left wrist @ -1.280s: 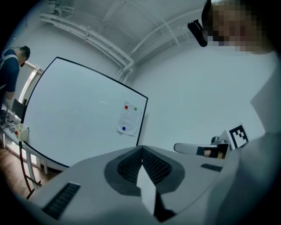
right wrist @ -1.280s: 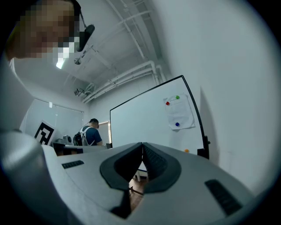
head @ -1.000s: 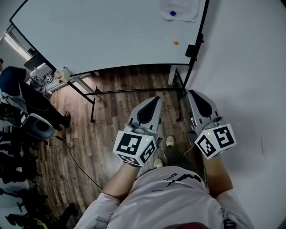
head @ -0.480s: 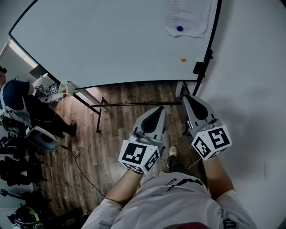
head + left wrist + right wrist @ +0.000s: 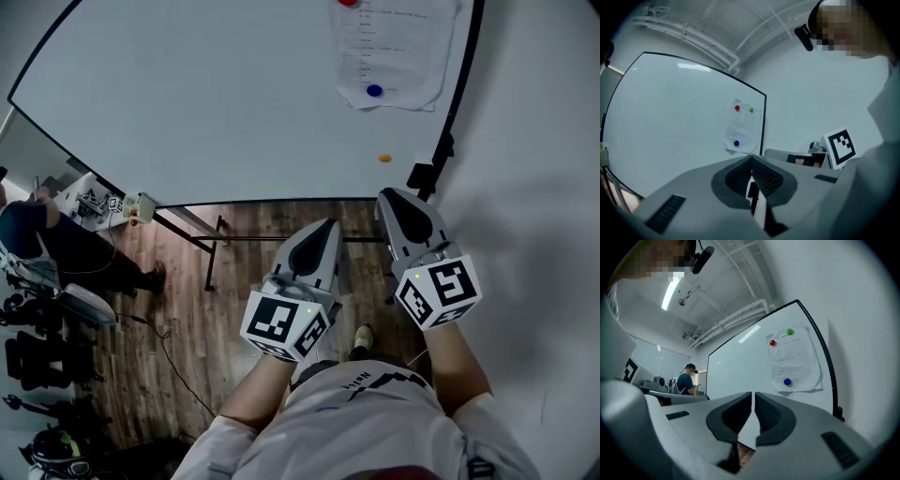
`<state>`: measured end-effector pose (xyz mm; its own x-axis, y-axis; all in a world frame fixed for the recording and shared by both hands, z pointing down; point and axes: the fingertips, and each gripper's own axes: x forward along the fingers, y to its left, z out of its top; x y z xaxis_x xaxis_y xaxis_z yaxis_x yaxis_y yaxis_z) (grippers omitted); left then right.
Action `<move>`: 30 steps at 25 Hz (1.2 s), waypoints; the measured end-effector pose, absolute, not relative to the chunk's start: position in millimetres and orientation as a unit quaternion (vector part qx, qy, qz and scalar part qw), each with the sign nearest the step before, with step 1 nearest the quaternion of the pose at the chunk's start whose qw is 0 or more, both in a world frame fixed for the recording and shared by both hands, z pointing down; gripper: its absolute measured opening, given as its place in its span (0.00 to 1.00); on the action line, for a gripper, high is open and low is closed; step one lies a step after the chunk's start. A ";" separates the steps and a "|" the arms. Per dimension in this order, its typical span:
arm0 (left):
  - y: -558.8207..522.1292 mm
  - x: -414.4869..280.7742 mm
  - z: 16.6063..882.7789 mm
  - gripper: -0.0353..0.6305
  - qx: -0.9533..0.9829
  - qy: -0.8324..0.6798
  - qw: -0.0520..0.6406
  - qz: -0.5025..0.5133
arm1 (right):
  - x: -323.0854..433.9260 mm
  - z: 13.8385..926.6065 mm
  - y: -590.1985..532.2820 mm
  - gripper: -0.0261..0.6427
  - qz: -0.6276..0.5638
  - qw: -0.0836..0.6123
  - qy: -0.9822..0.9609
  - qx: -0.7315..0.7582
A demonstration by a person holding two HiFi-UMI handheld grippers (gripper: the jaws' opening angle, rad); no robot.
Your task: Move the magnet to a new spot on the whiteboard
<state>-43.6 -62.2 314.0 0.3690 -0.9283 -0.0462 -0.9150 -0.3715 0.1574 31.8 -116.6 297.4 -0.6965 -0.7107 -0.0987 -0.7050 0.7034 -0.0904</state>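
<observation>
From the head view, both grippers are pointing toward the whiteboard (image 5: 206,94), a smooth white panel in a thin black frame standing over brown wood-plank flooring (image 5: 187,281). The left gripper (image 5: 323,234) and the right gripper (image 5: 392,202) are grey, wedge-shaped shells, each carrying a white cube with black square markers. A small round orange magnet (image 5: 384,158) is sitting on the board just beyond the right gripper's tips, apart from them. Farther ahead, a round blue magnet (image 5: 374,91) is pinning a slightly curled paper sheet (image 5: 398,37). Over to the left gripper view: the left gripper (image 5: 751,159) is showing its dark ribbed pads pressed together with nothing between them, and the blue magnet is sitting above and slightly left of the tips, with a red magnet (image 5: 737,108) and a green magnet (image 5: 751,110) higher on the sheet. Now the right gripper view: the right gripper (image 5: 753,397) is closed too, pads meeting and holding nothing, while the blue magnet is lying above and to the right of its tips, well apart.
</observation>
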 end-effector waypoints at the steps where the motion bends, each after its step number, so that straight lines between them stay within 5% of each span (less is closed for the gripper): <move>1: -71.5 -42.3 312.7 0.07 0.824 -0.560 0.051 -0.063 | 34.0 296.4 -126.4 0.06 -0.018 0.062 0.920 -0.387; 30: -242.4 -85.8 310.2 0.07 0.861 -0.504 0.048 -0.054 | -5.6 288.4 -324.9 0.22 0.111 -0.039 0.836 -0.536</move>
<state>-85.8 -242.4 310.2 0.4861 -0.8728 -0.0446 -0.8624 -0.4874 0.1366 -5.6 -324.9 288.4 -0.4230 -0.9045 -0.0537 -0.8871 0.4013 0.2278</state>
